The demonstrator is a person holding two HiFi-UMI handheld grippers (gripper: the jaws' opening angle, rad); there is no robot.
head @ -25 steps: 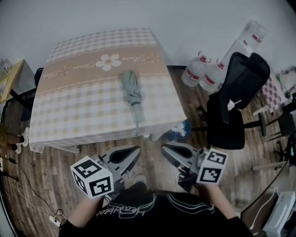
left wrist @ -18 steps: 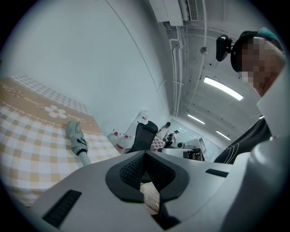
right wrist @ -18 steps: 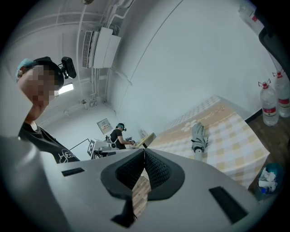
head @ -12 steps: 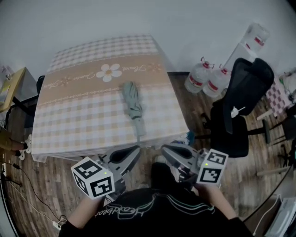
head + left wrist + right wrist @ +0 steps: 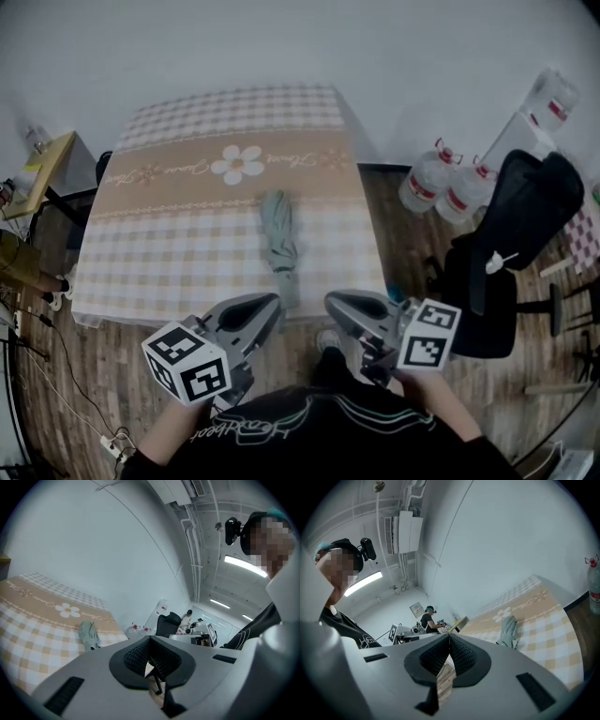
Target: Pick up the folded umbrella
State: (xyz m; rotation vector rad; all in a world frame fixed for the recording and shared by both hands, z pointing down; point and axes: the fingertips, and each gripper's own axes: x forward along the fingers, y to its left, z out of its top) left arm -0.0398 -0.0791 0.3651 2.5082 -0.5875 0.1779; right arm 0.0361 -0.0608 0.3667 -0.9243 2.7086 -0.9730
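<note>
A folded grey-green umbrella [image 5: 278, 244] lies on a checked tablecloth [image 5: 169, 253], right of the table's middle and towards its near edge, just below the band printed with a white daisy [image 5: 238, 164]. Its long axis runs from the far side of the table to the near side, almost in line with the person's gaze and leaning only slightly. The bulkier, gathered end sits nearer the daisy band, and the slimmer end points at the person and reaches close to the table's edge. Which end carries the handle cannot be made out.

Nothing touches the umbrella. The left gripper [image 5: 273, 301] and the right gripper [image 5: 331, 300] are held side by side in front of the person's body at the near edge of the table, short of the umbrella. Both are closed, pads meeting at the tips with nothing between them.

The task appears to be at the approach stage, with the pick-up itself not yet begun. Judging by the layout, the next move calls for one gripper to open, reach out over the cloth and come down across the umbrella's narrow width, not along its length, so that the jaws can close round the bundle. The soft, loosely wrapped fabric may shift or bunch under the pads.

A black office chair [image 5: 511, 234] and large water bottles [image 5: 427, 183] stand on the wood floor to the table's right.
</note>
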